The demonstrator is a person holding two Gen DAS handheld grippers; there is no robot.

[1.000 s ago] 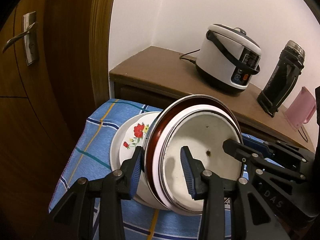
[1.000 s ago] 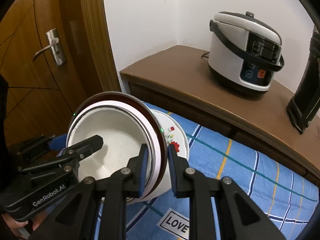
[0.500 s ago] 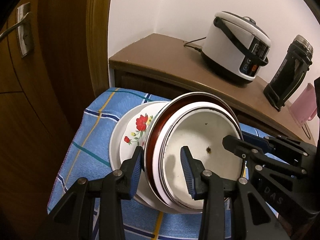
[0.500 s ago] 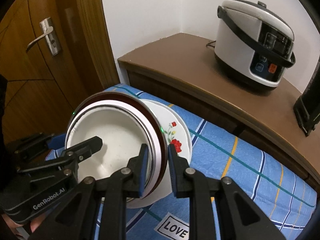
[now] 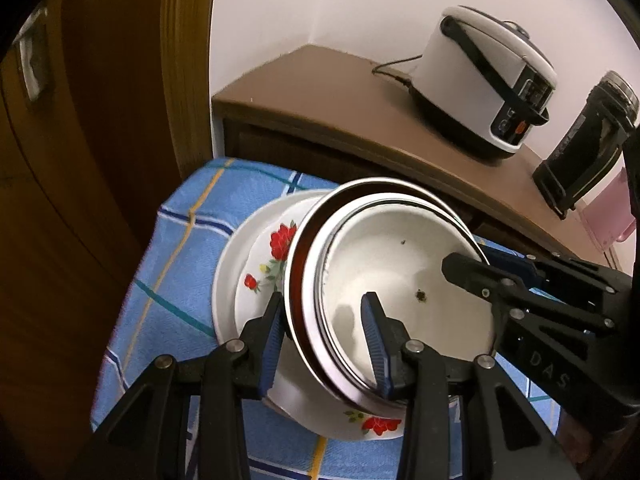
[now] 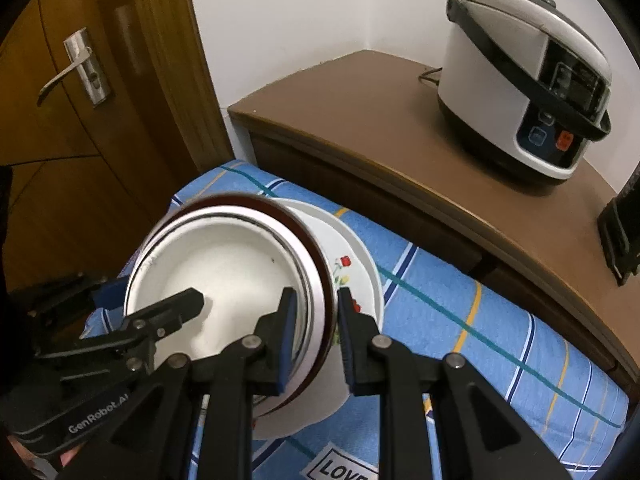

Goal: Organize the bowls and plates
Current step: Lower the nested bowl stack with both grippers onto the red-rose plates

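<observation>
A stack of nested bowls, white inside with a dark red outer rim (image 5: 400,280) (image 6: 224,264), sits tilted in a white flowered plate (image 5: 256,264) (image 6: 352,276) on the blue checked cloth. My left gripper (image 5: 324,332) straddles the stack's left rim, one finger inside, one outside. My right gripper (image 6: 316,324) straddles the right rim the same way. Both hold the stack; its underside is hidden.
A brown wooden cabinet (image 5: 340,92) (image 6: 360,120) stands behind, with a white rice cooker (image 5: 488,80) (image 6: 524,80), a black bottle (image 5: 580,148) and a pink object (image 5: 612,216). A wooden door (image 6: 80,120) with a handle is on the left. The cloth (image 6: 500,352) extends right.
Both grippers and the bowl stack have moved down and forward towards the flowered plate; the stack now sits lower over it. The grips are unchanged.
</observation>
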